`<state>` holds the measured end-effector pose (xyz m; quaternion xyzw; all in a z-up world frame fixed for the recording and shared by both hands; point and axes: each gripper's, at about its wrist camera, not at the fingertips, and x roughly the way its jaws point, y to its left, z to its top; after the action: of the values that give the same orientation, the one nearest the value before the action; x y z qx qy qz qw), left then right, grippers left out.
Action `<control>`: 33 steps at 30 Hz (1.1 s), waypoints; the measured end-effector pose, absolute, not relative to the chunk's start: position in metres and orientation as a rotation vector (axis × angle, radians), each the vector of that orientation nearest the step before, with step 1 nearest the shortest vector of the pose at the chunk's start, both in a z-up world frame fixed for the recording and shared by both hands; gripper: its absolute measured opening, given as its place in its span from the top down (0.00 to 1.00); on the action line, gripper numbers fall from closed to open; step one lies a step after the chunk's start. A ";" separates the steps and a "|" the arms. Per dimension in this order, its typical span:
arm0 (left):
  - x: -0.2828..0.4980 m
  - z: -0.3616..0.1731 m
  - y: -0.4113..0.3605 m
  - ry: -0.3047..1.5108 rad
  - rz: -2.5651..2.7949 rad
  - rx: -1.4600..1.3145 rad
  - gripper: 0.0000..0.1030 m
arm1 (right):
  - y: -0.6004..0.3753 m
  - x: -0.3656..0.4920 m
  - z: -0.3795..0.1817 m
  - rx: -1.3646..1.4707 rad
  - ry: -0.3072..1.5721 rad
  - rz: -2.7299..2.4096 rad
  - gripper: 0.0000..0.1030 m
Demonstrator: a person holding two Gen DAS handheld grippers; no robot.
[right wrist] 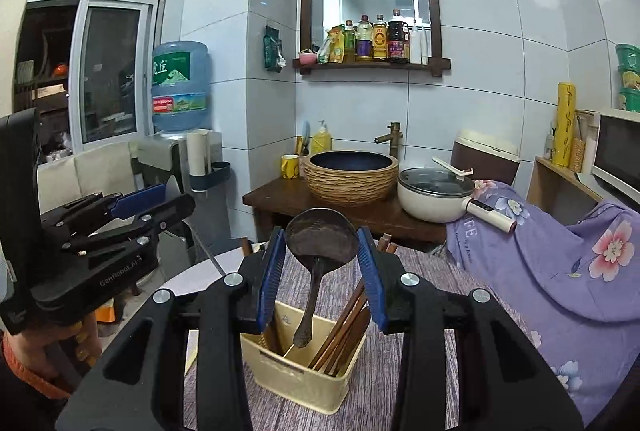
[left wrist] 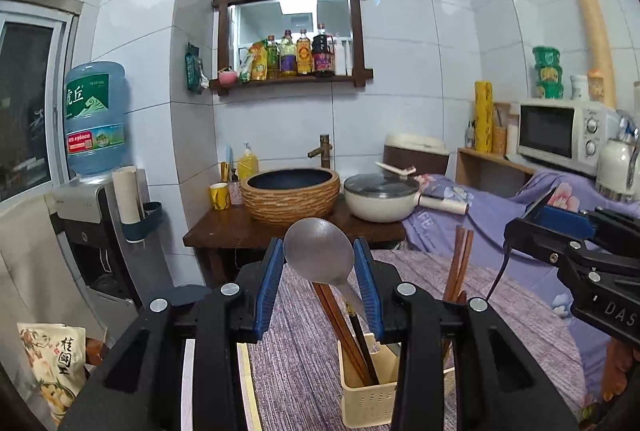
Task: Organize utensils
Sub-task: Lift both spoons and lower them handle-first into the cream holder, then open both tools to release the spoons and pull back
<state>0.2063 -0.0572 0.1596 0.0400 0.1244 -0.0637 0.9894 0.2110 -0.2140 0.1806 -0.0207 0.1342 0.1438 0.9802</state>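
My left gripper (left wrist: pixel 319 253) is shut on the bowl of a silver spoon (left wrist: pixel 320 251), whose handle hangs down toward a cream utensil holder (left wrist: pixel 366 403) with brown chopsticks (left wrist: pixel 340 327) in it. My right gripper (right wrist: pixel 322 243) is shut on the bowl of a dark metal spoon (right wrist: pixel 322 241); its handle hangs into the same cream holder (right wrist: pixel 296 379), beside chopsticks (right wrist: pixel 340 327). Each gripper shows from the side in the other's view, the right (left wrist: pixel 532 219) and the left (right wrist: pixel 168 197).
The holder stands on a table with a purple striped cloth (right wrist: pixel 400 403). Behind are a woven basin (left wrist: pixel 291 194) on a dark wooden stand, a white lidded pot (left wrist: pixel 380 197), a water dispenser (left wrist: pixel 96 231), a microwave (left wrist: pixel 560 133) and floral purple fabric (right wrist: pixel 560 271).
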 end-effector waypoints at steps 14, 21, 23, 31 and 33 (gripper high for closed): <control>0.232 0.089 -0.072 0.398 -0.142 0.117 0.65 | -0.212 0.245 0.097 -0.035 0.413 0.256 0.64; 0.237 0.071 -0.075 0.442 -0.157 0.128 0.65 | -0.207 0.248 0.068 -0.050 0.451 0.264 0.64; 0.238 0.068 -0.076 0.449 -0.160 0.130 0.65 | -0.206 0.249 0.062 -0.057 0.460 0.262 0.64; 0.238 0.059 -0.077 0.462 -0.166 0.136 0.65 | -0.205 0.251 0.051 -0.071 0.462 0.257 0.63; 0.235 0.060 -0.075 0.453 -0.176 0.132 0.65 | -0.207 0.250 0.051 -0.064 0.455 0.260 0.60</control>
<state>0.2351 -0.0751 0.0604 0.0655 0.2240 -0.0870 0.9685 0.2501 -0.2068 0.0506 -0.0317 0.2251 0.1285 0.9653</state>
